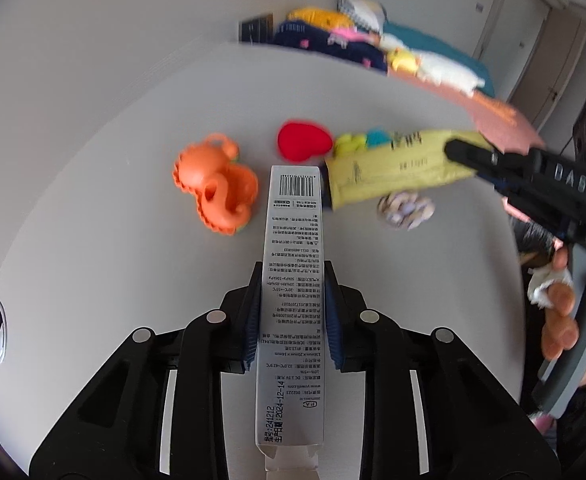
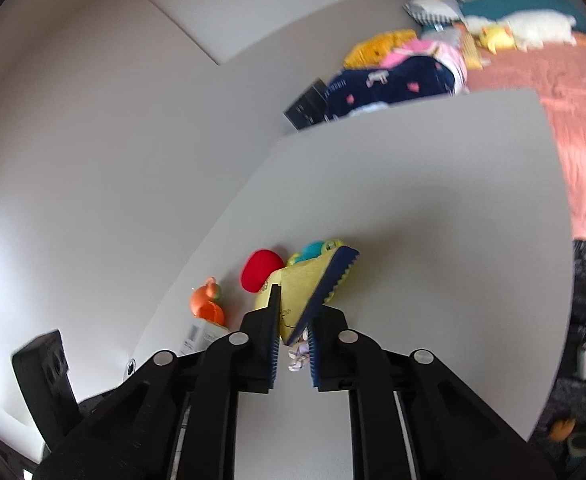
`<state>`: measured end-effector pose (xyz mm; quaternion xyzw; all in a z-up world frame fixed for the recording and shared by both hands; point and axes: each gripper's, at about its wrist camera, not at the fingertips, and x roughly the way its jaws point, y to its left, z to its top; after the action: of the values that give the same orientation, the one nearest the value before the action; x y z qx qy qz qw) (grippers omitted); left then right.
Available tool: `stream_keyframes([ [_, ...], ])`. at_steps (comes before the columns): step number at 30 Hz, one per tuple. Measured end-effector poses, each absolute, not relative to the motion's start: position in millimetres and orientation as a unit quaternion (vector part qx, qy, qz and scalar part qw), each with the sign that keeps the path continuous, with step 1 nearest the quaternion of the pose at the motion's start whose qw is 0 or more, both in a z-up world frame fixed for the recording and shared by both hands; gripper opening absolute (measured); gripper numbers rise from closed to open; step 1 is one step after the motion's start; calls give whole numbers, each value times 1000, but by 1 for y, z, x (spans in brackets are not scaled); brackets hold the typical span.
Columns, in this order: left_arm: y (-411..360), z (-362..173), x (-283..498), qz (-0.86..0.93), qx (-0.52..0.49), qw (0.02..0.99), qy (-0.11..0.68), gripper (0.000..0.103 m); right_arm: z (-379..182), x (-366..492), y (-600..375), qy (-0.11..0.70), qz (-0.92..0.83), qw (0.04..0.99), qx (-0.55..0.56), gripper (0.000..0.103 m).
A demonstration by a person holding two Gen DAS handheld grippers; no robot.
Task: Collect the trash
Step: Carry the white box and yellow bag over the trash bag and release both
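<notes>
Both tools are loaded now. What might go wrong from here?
1. The left tool grips the long white box mid-length, so the far end may swing into the orange toy.
2. The right tool holds the yellow packet by one end; it may slip out or drag the crumpled wrapper beneath.

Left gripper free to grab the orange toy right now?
Probably not: the left gripper is shut on the long white box. The orange toy lies unobstructed on the table.
</notes>
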<state>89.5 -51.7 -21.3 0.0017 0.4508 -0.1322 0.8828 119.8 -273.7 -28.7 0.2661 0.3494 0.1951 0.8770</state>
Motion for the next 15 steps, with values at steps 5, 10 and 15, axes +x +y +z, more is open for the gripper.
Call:
stream_keyframes([
  [5, -50, 2, 81, -138, -27, 903, 405, 27, -7, 95, -284, 307, 188, 902, 238, 12],
  [10, -59, 15, 72, -158, -27, 908, 388, 27, 8, 77, -294, 283, 175, 919, 214, 12],
  [15, -71, 22, 68, -166, -14, 911, 376, 27, 17, 66, -310, 273, 167, 922, 217, 12],
])
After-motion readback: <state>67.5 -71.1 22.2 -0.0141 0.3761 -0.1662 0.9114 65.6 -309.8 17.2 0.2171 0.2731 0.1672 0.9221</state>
